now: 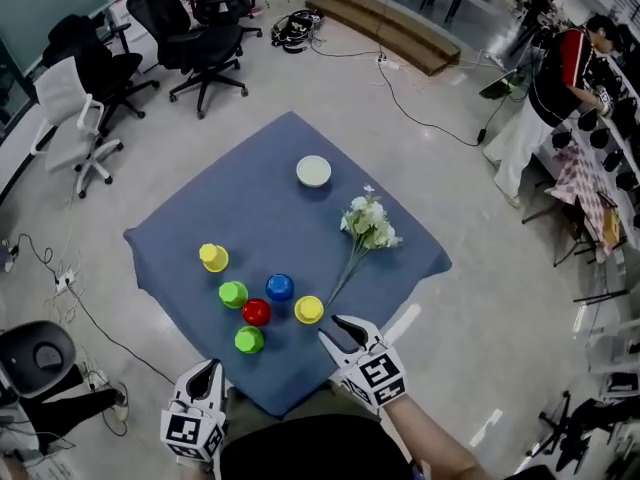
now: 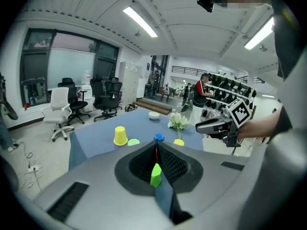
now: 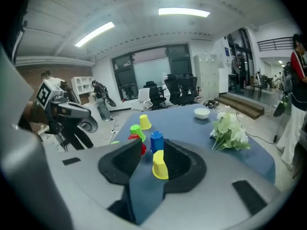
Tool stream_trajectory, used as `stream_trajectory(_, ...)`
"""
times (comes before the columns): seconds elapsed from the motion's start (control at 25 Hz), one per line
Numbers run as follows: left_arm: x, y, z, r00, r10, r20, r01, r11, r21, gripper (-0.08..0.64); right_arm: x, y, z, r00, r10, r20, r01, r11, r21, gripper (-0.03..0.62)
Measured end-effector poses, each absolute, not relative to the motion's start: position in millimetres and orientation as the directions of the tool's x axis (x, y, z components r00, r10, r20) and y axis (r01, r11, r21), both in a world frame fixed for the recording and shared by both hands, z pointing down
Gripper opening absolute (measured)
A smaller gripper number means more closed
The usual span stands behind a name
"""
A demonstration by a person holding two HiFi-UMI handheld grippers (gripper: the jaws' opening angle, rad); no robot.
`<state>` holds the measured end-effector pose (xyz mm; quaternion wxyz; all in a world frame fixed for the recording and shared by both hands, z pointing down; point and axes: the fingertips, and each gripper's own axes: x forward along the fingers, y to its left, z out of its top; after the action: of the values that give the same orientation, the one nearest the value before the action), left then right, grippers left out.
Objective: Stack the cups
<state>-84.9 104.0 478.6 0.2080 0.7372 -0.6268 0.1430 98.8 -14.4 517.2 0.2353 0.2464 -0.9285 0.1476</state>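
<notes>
Six upside-down cups stand on the blue cloth (image 1: 290, 148): a yellow cup (image 1: 213, 258) at the left, a green cup (image 1: 233, 294), a blue cup (image 1: 280, 287), a red cup (image 1: 256, 312), a second yellow cup (image 1: 309, 310) and a second green cup (image 1: 249, 340) nearest me. My left gripper (image 1: 207, 368) hovers at the cloth's near edge, shut and empty, pointing at the near green cup (image 2: 156, 175). My right gripper (image 1: 338, 330) is open just right of the second yellow cup (image 3: 159, 165), which shows in the gap ahead of its jaws, untouched.
A white bowl (image 1: 313, 171) sits at the cloth's far side and a bunch of white flowers (image 1: 370, 223) lies to the right. Office chairs (image 1: 205, 38) stand beyond the cloth, cables run over the floor, and a person (image 1: 565, 68) works at the far right.
</notes>
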Motion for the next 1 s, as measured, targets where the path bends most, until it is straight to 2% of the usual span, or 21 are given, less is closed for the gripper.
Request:
stream_trajectory(0.2,-69.3,108.5,489.0,0.101,-0.853,0.511,-0.988,-0.023,0.156,0.011,97.3,-22.2,549.1,-0.768,-0.282,0.575,-0.432,0.891,-0.141,0.199)
stream_trajectory(0.52,-86.8,116.7,492.5,0.053,-0.857,0.513,-0.979,0.058,0.197,0.011,84.5,-29.1,596.8,-0.703,-0.226,0.675,-0.37,0.926,-0.075,0.252)
stream_trajectory(0.8,-116.6,126.7,488.4,0.025,-0.86,0.51,-0.973,0.098,0.211,0.011,64.5,-38.0,632.1,-0.627,-0.236,0.743,-0.379,0.925,-0.025,0.252)
stream_trajectory(1.0,-128.4,138.2,492.1,0.015,-0.859,0.511,-0.969,0.113,0.219,0.011,54.5,-39.5,638.9,-0.607,-0.25,0.755,-0.391,0.92,-0.009,0.222)
